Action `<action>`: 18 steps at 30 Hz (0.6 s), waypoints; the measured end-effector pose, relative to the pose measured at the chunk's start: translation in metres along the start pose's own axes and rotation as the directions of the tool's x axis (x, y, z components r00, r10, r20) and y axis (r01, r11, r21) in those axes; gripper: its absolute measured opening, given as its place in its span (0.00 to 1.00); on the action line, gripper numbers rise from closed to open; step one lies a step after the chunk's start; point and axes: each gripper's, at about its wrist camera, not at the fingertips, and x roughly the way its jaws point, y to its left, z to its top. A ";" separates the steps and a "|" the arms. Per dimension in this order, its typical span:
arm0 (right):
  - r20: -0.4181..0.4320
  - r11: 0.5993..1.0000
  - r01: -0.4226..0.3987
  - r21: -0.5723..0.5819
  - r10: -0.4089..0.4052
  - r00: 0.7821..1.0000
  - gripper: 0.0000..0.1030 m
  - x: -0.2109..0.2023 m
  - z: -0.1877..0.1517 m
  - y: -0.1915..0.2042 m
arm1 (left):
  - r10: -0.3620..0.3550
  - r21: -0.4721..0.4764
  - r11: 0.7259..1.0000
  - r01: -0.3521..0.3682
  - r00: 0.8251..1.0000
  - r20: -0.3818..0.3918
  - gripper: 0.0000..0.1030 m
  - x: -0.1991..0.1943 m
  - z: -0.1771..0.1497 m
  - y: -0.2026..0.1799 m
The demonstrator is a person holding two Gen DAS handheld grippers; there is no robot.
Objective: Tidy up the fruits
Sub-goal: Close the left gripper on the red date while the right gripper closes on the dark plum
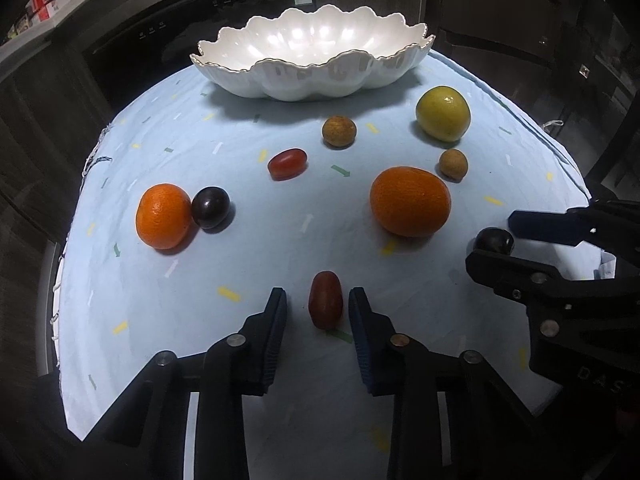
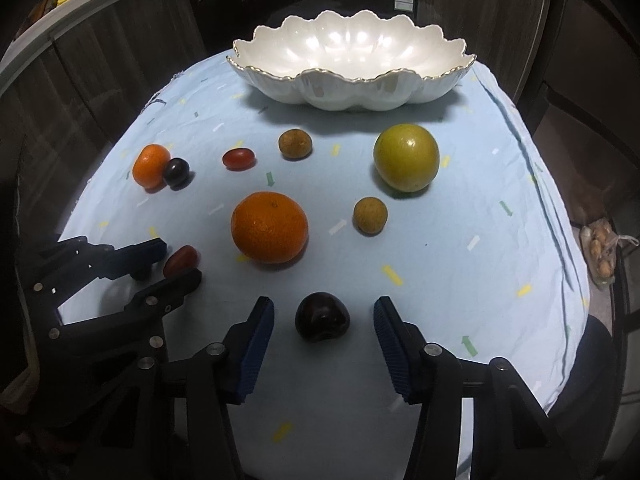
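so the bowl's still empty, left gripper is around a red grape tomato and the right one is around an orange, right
Not quite. The right gripper brackets a dark plum, not an orange, as the right wrist view shows. The rest holds: the bowl is empty and the left gripper brackets a red grape tomato.

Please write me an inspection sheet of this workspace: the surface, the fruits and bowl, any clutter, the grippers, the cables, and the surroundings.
Surface: round table under a light blue cloth with small coloured marks.
Job's things: white scalloped bowl at the far side, empty; nine fruits lie on the cloth, none in the bowl.
Clutter: nothing seen on the table.
Grippers: left gripper open, a red oblong fruit between its fingers, gaps both sides; right gripper open, a dark round fruit between its fingers, untouched.
Cables: nothing seen.
Surroundings: dark cabinets and an appliance front behind; a bag of small brown items beside the table.
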 end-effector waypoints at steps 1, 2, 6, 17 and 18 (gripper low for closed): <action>-0.007 1.000 -0.005 0.001 0.005 1.000 0.42 0.002 0.000 0.000 | -0.005 0.001 1.000 0.005 1.000 0.000 0.27 0.000 0.000 0.000; -0.012 1.000 -0.008 0.001 0.008 1.000 0.40 0.003 0.000 0.000 | -0.008 0.002 1.000 0.008 1.000 0.001 0.26 0.000 0.000 0.000; -0.036 1.000 -0.013 0.003 0.013 0.999 0.33 0.008 -0.001 0.000 | -0.016 0.001 1.000 0.016 1.000 0.001 0.20 0.000 0.000 -0.001; -0.034 1.000 -0.011 0.015 0.011 0.999 0.29 0.005 0.000 -0.003 | 0.007 -0.012 1.000 -0.007 1.000 -0.009 0.17 -0.001 0.002 0.004; -0.030 1.000 -0.009 0.015 0.010 0.999 0.29 0.004 0.000 -0.003 | 0.008 -0.017 1.000 -0.009 1.000 -0.009 0.17 -0.001 0.003 0.005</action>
